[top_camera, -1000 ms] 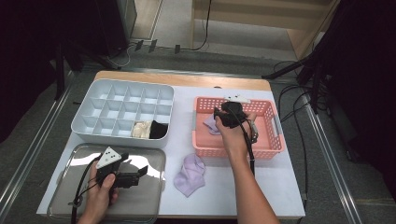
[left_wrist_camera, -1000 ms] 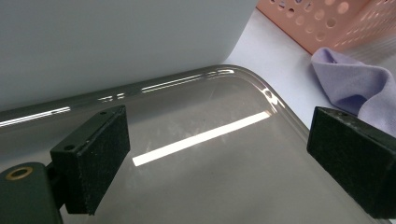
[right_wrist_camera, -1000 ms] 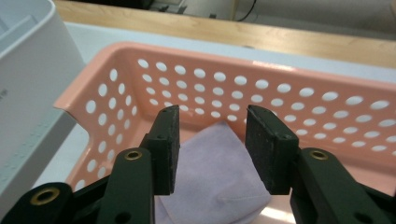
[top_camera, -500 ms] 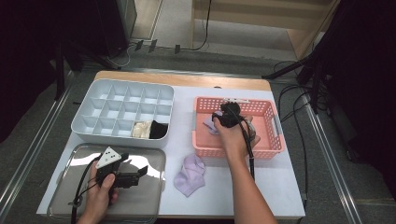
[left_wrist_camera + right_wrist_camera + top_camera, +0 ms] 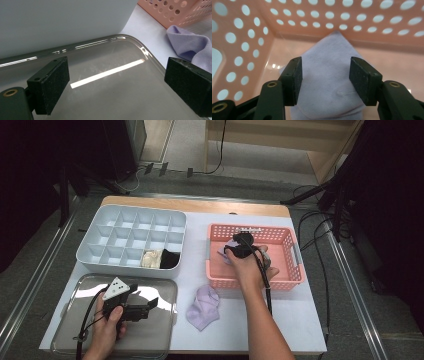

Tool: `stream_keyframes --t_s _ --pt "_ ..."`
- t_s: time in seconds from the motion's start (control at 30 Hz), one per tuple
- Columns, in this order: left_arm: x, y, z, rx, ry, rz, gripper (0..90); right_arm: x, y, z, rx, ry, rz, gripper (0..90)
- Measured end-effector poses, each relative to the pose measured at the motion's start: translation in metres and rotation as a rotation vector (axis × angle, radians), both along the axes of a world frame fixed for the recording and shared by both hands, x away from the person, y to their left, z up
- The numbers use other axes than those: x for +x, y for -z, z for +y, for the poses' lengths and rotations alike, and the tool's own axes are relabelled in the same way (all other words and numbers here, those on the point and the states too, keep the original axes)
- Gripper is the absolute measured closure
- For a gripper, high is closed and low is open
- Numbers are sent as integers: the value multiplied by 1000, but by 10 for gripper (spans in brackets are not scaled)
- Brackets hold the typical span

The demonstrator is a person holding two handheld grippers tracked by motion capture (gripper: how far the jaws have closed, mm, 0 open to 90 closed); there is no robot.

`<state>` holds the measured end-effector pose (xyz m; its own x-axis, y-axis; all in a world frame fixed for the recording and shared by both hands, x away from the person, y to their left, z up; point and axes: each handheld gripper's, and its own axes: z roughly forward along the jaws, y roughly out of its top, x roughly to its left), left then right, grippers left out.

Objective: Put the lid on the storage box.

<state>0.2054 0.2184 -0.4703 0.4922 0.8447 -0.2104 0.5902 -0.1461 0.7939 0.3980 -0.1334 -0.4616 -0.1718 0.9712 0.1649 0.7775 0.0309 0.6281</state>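
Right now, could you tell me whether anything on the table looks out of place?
One lilac sock lies crumpled on the bare table, between the metal tray and the pink basket, while another lilac sock is inside the basket. Nothing looks spilled or damaged.

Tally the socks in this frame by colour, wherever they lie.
Lilac socks: 2, one in the pink basket under the right gripper, one on the table.
Cream socks: 1, in the grey divided tray.
Black socks: 1, in the next compartment.
Total: 4
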Motion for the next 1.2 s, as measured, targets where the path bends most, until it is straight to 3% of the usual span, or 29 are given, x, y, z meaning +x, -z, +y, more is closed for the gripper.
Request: stream_keyframes --t_s 0.1,0.2,0.43,0.63,0.93,1.03,1.2 --pt "0 0 0 -3 0 0 68 2 3 2 -22 -1 21 506" --pt "0 0 0 -1 -1 0 68 2 6 3 -36 4 7 554" --pt "1 0 0 -2 0 1 68 1 6 2 -60 3 -1 839" --pt "1 0 0 -1 -3 0 68 2 3 2 -70 -12 8 874" --pt "1 0 0 2 -2 2 68 -3 -11 -2 -45 -6 -60 878" --pt "1 0 -1 4 -2 1 68 -3 -16 -3 -10 4 -72 877" --pt "1 0 -1 4 -3 2 68 -2 -23 -10 1 7 -86 877"
